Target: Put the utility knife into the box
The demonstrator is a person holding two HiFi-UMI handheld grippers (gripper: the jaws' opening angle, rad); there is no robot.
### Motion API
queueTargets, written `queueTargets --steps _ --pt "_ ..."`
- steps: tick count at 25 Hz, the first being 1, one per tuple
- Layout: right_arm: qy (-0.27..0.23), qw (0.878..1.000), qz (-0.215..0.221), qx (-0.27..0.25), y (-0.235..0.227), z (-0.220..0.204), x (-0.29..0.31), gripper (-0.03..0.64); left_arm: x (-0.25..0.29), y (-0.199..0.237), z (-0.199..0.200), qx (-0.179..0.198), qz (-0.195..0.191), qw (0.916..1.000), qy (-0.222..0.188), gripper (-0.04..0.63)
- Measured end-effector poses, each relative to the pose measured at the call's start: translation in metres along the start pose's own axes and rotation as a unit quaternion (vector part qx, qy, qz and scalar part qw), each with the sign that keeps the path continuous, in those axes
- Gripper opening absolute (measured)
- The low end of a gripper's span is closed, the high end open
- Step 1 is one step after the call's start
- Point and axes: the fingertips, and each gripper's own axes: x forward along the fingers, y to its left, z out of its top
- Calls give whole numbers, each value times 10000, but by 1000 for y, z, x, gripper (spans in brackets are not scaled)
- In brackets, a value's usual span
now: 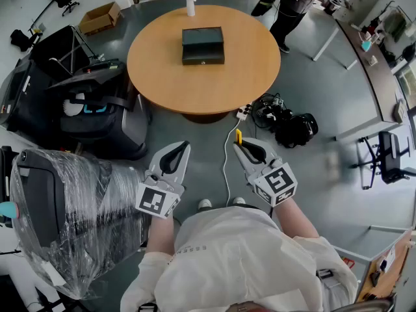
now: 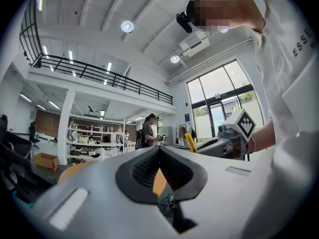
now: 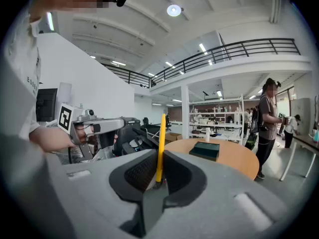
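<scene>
The right gripper (image 1: pixel 242 147) had its jaws closed on the knife (image 3: pixel 160 141) — the yellow body stood upright between the pads and stuck out past the tips. The left gripper (image 2: pixel 159 151) had its jaws brought together at the tips with nothing between them. Both were held side by side over the floor, near the person's body and well short of the round surface (image 1: pixel 162 77).

The box (image 1: pixel 203 45) lay closed near the middle of that surface, dark and flat, with bare wood on every side of it. A white bottle (image 1: pixel 190 5) stood at the far edge, beyond the box.

Between the grippers and the surface the floor was mostly open — a white cord (image 1: pixel 227 164) ran along it to a power strip (image 1: pixel 244 112) near the surface's base, and a heap of black cables (image 1: pixel 286 123) lay to the right. A dark machine (image 1: pixel 97 106) crowded the left side. A second person (image 1: pixel 291 8) stood far right.
</scene>
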Motion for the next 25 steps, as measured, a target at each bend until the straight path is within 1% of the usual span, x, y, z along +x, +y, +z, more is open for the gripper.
queueTargets --steps 4,7,13,17,21,25 --pt "115 9999 27 -60 15 -6 20 31 -6 16 -6 95 -128 9999 61 17" --pt "87 10000 -3 14 23 -5 32 31 -11 30 -9 63 -191 9998 79 17" --pt "147 9998 -16 90 23 -6 55 31 -11 61 -17 -67 -103 9999 71 17" --pt "190 9997 -37 174 -2 -9 79 31 8 88 -31 -181 0 9998 108 17" --pt "292 9994 44 182 -39 -13 118 31 47 122 -43 -317 80 9994 94 17" --pt "324 9992 151 182 -85 -4 166 31 100 157 -49 -214 21 9997 121 17"
